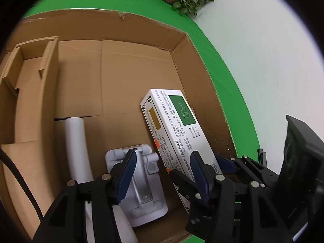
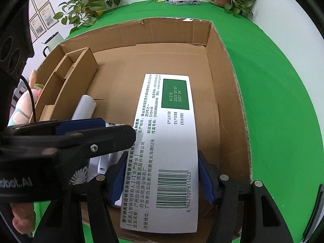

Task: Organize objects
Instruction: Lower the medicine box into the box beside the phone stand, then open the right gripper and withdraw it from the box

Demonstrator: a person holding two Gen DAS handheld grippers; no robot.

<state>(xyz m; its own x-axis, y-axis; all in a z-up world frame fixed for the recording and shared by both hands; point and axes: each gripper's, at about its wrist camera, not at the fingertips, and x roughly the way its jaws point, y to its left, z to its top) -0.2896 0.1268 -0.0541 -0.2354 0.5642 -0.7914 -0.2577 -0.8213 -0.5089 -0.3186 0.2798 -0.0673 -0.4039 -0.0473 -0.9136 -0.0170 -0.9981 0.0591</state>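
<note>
Gripping a long white medicine box point(image 2: 162, 151) by its two long sides, the right tool point(image 2: 162, 182) holds it inside an open cardboard carton point(image 2: 232, 101), near the carton's right wall. Both blue pads point(image 2: 205, 182) press on the box edges, one on each side just above the barcode. The box shows a green label panel with dates printed on it and rows of black text. From the left wrist view the box point(image 1: 172, 125) stands tilted on a long edge, its far end angled toward the carton's back right corner.

Beside it on the left, the left tool point(image 1: 162, 174) hangs partly open over a white plastic stand with a silver metal arm point(image 1: 141, 182) that lies flat on the carton floor. Its left pad point(image 1: 127, 174) sits over the stand; whether it touches cannot be told. Its right pad point(image 1: 200, 174) sits in front of the lower end of the medicine box. Nothing is clamped between them.

Left of the stand lies a white tube point(image 1: 77, 147), pointing toward the back of the carton. A cardboard divider point(image 1: 34, 81) forms narrow compartments along the carton's left wall.

The carton rests on a green table point(image 2: 273, 81). At the far edge of the table sit two potted plants point(image 2: 91, 2) and a small patterned packet point(image 2: 182, 1).
</note>
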